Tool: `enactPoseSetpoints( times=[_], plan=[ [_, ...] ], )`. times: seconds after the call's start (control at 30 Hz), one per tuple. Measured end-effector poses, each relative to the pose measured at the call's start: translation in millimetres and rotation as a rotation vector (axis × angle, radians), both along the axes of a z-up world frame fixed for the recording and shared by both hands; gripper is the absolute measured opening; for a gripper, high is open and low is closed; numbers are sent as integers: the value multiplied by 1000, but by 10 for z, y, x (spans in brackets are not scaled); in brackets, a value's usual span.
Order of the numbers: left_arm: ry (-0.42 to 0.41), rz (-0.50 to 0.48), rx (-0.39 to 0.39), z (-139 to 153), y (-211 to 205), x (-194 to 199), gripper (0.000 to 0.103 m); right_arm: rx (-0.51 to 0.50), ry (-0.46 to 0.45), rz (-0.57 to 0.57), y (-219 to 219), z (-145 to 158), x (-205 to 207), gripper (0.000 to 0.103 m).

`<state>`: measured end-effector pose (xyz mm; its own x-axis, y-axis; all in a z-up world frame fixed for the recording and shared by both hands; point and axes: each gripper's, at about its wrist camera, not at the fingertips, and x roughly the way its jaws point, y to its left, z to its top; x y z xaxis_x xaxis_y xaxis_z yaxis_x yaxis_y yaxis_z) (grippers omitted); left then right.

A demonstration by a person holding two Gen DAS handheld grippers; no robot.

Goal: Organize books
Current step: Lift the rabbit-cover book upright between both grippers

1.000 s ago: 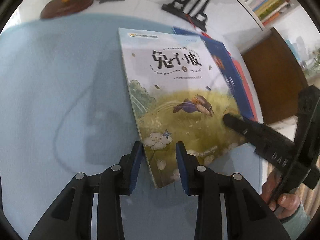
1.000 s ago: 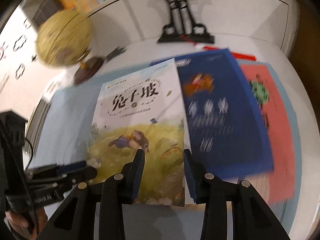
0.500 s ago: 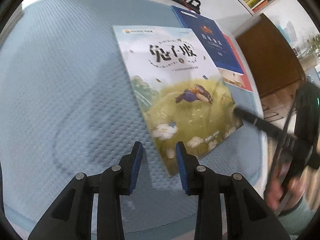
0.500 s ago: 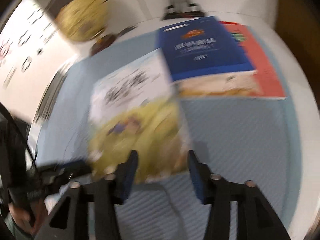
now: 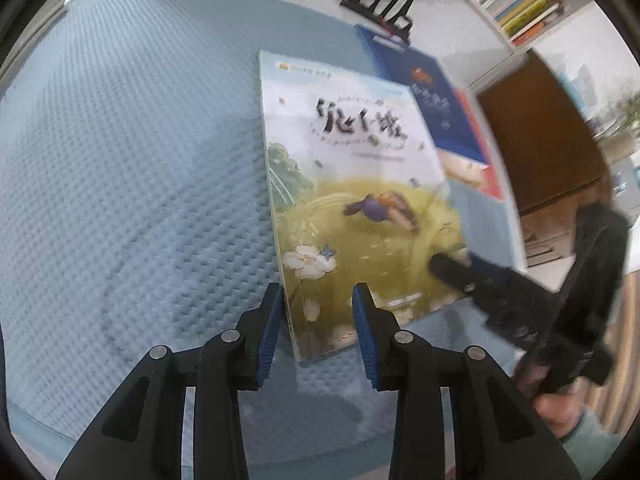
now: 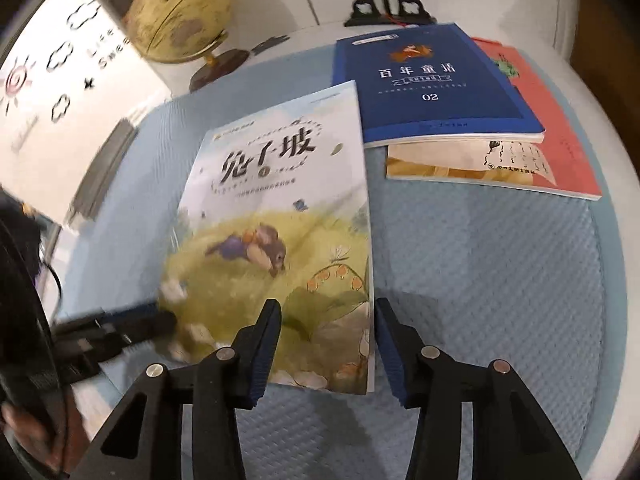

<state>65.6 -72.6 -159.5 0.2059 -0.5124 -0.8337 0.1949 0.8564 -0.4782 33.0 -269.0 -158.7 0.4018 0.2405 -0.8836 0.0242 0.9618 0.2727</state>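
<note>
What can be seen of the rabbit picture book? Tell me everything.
The rabbit picture book is a thin, glossy paperback: pale sky above with black Chinese title lettering, below it a green-yellow meadow with a lying rabbit and white flowers. It is closed, cover up, on the blue mat, its far corner beside the blue book. Its near corners sit between the fingers of the left gripper and the closing right gripper.

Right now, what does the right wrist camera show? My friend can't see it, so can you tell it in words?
The right gripper, its jaws closing, straddles the near right corner of a rabbit picture book on a blue mat. Behind lie a dark blue book stacked on a red one, and a globe.
</note>
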Motion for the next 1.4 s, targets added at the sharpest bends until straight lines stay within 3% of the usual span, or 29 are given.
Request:
enactPoseSetpoints(
  times=[0.07, 0.17, 0.2, 0.27, 0.4, 0.47, 0.53, 0.57, 0.7, 0.83, 0.87, 0.97, 1.03, 1.07, 1.1, 1.13, 1.23, 1.4],
  plan=[
    [-25, -4, -80, 143, 58, -36, 31, 48, 1, -22, -65, -4, -13, 47],
    [-35, -30, -303, 405, 94, -27, 31, 140, 5, -54, -183, -29, -58, 47],
    [-36, -36, -340, 441, 81, -22, 31, 150, 5, -55, -197, -31, -45, 47],
    [-40, -38, -345, 440, 13, 1, 31, 165, 4, -57, -214, -26, -49, 47],
    [-15, -28, -139, 83, -185, 101, 30, 190, 2, -66, -270, -11, -95, 48],
    [32, -23, -128, -112, -176, 134, 16, 216, 4, -68, -327, -16, -104, 48],
    [68, 6, -135, -233, -186, 178, 14, 252, 17, -67, -359, -22, -84, 49],
    [79, 18, -151, -259, -174, 177, 13, 273, 28, -68, -377, -20, -63, 50],
    [160, 65, -343, -252, -43, 249, 10, 413, 103, -108, -590, -40, -41, 54],
    [224, 58, -525, -149, -15, 336, 10, 689, 167, -154, -857, -248, -139, 56],
    [230, 54, -552, -121, -27, 352, 10, 779, 166, -171, -918, -336, -155, 57],
    [272, 50, -624, -118, -22, 372, 10, 914, 133, -213, -978, -444, -105, 56],
    [300, 59, -641, -164, -10, 368, 10, 954, 95, -225, -971, -458, -8, 55],
    [310, 67, -637, -197, -14, 376, 10, 964, 89, -230, -956, -471, 41, 50],
    [318, 74, -626, -228, -19, 381, 10, 973, 87, -229, -933, -483, 89, 31],
    [319, 83, -610, -243, -17, 385, 10, 973, 90, -223, -899, -489, 145, 25],
    [305, 89, -541, -251, 32, 360, 10, 852, 73, -162, -784, -367, 201, 19],
    [221, 25, -344, -168, -87, 353, 10, 581, 52, -28, -518, -126, 218, 19]
  ],
)
